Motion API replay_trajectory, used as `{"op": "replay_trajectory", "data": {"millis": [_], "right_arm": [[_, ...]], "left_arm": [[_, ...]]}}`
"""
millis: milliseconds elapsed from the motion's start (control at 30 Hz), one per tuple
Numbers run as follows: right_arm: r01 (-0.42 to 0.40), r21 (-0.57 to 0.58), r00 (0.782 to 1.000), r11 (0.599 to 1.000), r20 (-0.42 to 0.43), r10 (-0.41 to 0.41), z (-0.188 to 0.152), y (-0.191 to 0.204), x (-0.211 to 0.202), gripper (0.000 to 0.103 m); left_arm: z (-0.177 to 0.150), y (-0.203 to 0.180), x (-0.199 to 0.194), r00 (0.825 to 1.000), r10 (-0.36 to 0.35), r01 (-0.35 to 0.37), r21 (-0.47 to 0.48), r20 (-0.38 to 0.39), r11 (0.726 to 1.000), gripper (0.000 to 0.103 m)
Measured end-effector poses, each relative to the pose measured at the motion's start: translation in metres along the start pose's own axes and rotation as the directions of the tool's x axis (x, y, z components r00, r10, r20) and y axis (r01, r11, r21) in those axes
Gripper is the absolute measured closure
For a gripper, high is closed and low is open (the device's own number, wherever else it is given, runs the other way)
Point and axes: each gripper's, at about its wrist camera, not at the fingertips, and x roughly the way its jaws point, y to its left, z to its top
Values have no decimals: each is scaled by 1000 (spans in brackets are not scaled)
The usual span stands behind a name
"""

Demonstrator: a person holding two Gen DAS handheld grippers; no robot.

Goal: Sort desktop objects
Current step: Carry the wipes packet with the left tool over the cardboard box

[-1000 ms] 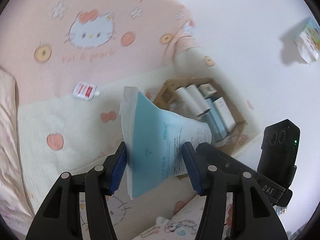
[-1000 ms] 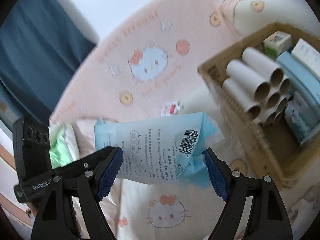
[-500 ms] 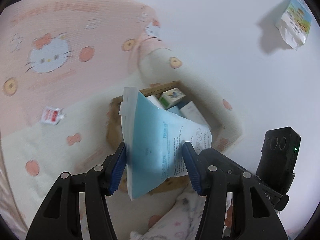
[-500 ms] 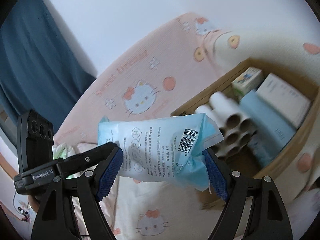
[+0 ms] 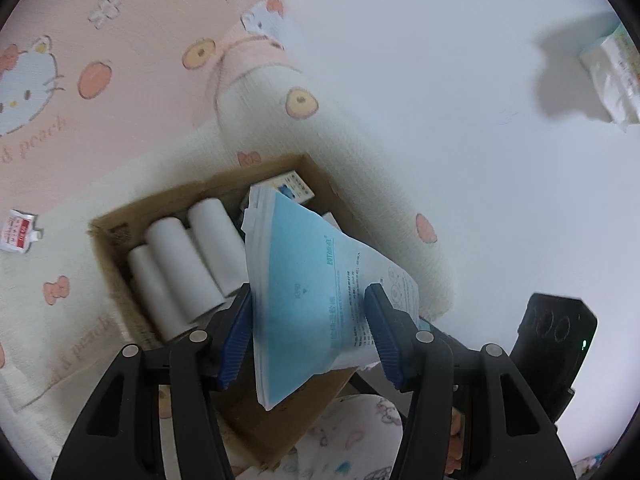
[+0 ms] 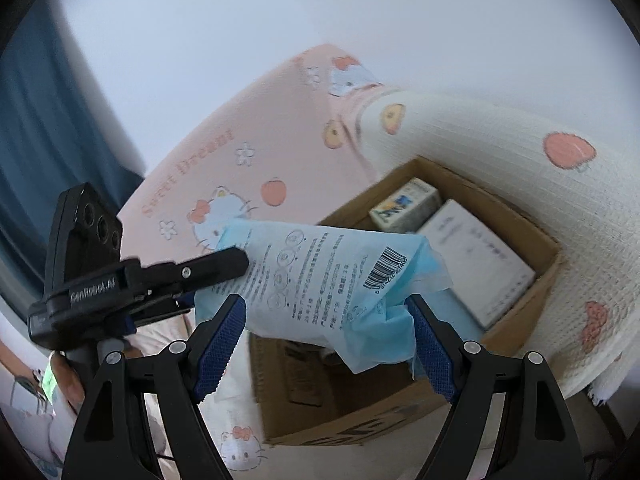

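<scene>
Both grippers hold one light-blue plastic pack of face masks (image 5: pixel 308 300) above an open cardboard box (image 5: pixel 120 216). My left gripper (image 5: pixel 308 332) is shut on one end of the pack. My right gripper (image 6: pixel 328 332) is shut on the other end (image 6: pixel 320 276), near the barcode. The left gripper's body shows in the right wrist view (image 6: pixel 120 280) at the left. The box (image 6: pixel 520 320) holds white paper rolls (image 5: pixel 180 264), a small printed carton (image 6: pixel 404 204) and a flat white box (image 6: pixel 476 256).
The box rests on a pink and cream Hello Kitty blanket (image 5: pixel 80 60) beside a rolled cream fold (image 6: pixel 520 160). A small red-and-white sachet (image 5: pixel 18 232) lies on the blanket to the left. A white wall is behind, with a packet (image 5: pixel 612 76) hanging on it.
Both grippers have carried the mask pack towards the box and over it. The box now sits directly beneath the pack and looks larger in both views.
</scene>
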Motion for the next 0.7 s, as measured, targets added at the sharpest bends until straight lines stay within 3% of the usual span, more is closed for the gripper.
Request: {"op": "replay_trajectory", "data": {"millis": [167, 333, 500, 567, 700], "right_arm": [[4, 83, 996, 997, -92, 4, 7, -30, 13, 25], [65, 56, 988, 996, -146, -56, 11, -36, 26, 34], [105, 15, 979, 994, -179, -101, 23, -38, 38, 34], [142, -19, 967, 990, -209, -143, 28, -40, 47, 34], [164, -69, 936, 984, -305, -177, 26, -46, 67, 34]], "left_arm": [[-5, -10, 19, 999, 44, -43, 35, -6, 998, 48], [-2, 1, 31, 999, 42, -43, -31, -31, 999, 49], [-1, 24, 49, 997, -1, -13, -180, -79, 984, 48], [-7, 36, 61, 989, -41, 0, -274, -144, 962, 48], [-22, 45, 74, 976, -34, -40, -332, -214, 942, 48]]}}
